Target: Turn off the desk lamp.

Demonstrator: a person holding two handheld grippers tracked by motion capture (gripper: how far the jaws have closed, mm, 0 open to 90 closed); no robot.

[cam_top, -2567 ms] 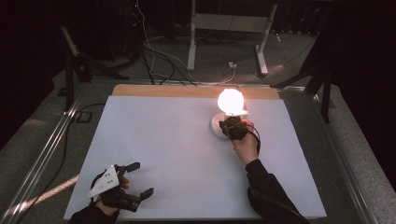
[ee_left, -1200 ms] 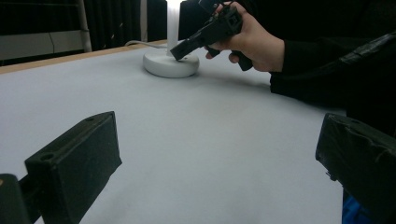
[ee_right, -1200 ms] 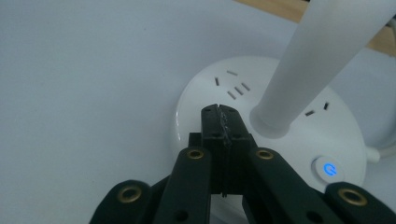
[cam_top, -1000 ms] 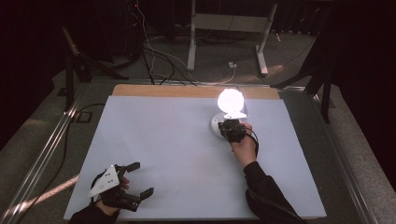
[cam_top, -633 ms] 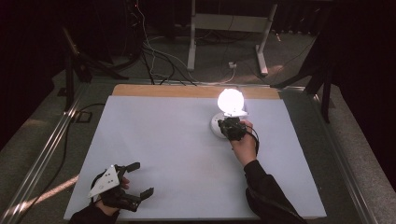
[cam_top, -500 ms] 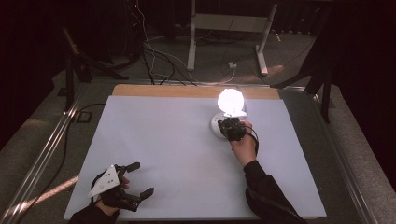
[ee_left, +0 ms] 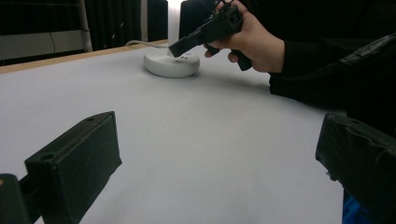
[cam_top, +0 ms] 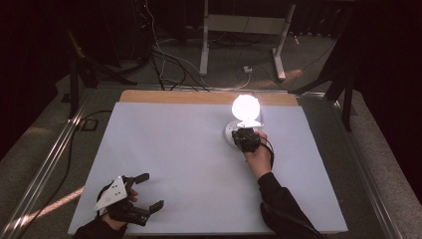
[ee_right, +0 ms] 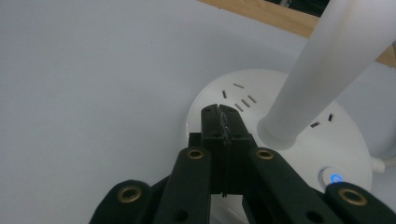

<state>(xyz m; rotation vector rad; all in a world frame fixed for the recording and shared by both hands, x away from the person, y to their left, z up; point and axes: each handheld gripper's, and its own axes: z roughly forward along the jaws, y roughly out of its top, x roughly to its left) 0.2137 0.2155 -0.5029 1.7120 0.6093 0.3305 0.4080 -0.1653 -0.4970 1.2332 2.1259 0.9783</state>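
Near the front left corner of the worktop point(cam_top: 199, 164): left hand-held gripper point(cam_top: 144, 191), low over the white surface, jaws spread wide with nothing between them, grey three-cornered plate on top. In the left gripper view, same two black jaws far apart over bare white sheet.

Across the middle: plain white surface, wooden strip along the far edge.

Right of centre, toward the far edge: lamp point(cam_top: 245, 107), lit, glowing head above a round white base point(ee_right: 303, 135) resting on the worktop. From that base, a white stem point(ee_right: 327, 60) rising at a tilt; small slots in the base's top and a button with a blue ring point(ee_right: 334, 178) near its rim.

At the lamp: right hand-held gripper point(cam_top: 243, 135), held by a hand in a dark sleeve, jaws pressed fully together, holding nothing. Closed tip point(ee_right: 218, 112) over the top of the base, just beside the foot of the stem; touching or just above, not possible to tell.
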